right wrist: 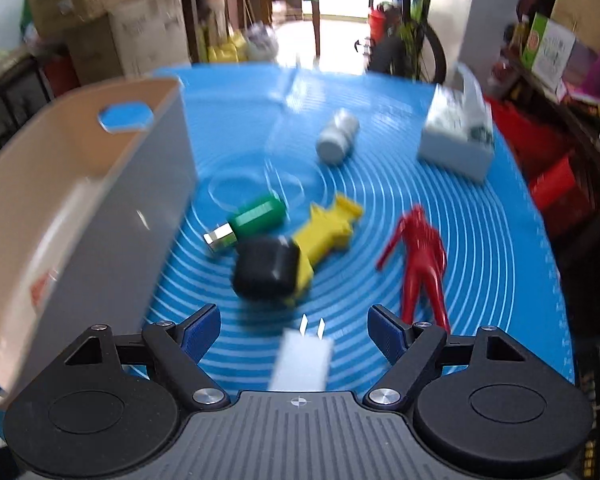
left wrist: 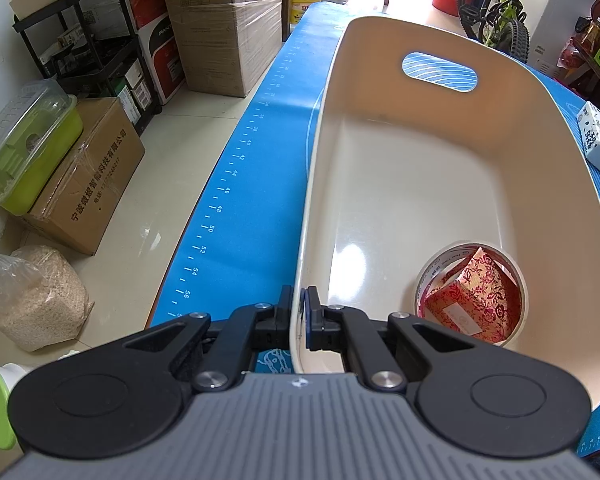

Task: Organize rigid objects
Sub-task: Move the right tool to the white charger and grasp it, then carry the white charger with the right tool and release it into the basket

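While right gripper (right wrist: 294, 334) gapes | white plug (right wrist: 302, 360) between fingers, unpinched

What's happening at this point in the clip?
A person is sorting loose items from a blue mat into a cream bin. The left tool is shut on the bin's rim, steadying it. Inside lie a tape roll and a red patterned box. The right tool is open over the mat, a white plug lying between its fingers. A red figure, yellow toy and green piece still wait.
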Tool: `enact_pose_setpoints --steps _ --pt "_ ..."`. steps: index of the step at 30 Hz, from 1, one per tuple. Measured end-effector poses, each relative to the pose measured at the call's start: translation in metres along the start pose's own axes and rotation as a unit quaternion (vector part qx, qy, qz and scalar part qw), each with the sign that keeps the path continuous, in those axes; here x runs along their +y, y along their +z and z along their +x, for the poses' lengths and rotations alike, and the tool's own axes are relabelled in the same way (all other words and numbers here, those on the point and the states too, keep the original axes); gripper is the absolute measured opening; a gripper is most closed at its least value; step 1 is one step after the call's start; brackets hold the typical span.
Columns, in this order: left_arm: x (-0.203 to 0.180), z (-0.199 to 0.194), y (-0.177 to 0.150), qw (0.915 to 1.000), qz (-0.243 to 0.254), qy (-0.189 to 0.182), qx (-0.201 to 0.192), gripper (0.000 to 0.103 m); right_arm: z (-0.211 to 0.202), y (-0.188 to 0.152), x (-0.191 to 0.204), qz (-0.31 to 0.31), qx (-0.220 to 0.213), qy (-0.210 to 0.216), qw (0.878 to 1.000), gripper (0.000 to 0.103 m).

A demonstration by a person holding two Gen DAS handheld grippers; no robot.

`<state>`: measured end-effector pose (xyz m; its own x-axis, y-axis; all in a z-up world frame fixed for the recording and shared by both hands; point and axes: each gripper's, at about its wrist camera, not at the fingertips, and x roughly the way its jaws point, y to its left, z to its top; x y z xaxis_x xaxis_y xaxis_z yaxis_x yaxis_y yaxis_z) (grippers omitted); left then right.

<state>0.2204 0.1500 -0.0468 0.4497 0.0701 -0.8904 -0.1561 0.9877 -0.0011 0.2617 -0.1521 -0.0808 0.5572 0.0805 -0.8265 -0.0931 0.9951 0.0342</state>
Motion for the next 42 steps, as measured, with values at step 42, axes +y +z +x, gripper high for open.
enact_pose_setpoints --steps 42 --pt "-0.001 -0.001 -0.001 1.0 -0.002 -0.001 -0.001 0.007 -0.082 0.031 0.02 -0.009 -0.186 0.037 0.982 0.042"
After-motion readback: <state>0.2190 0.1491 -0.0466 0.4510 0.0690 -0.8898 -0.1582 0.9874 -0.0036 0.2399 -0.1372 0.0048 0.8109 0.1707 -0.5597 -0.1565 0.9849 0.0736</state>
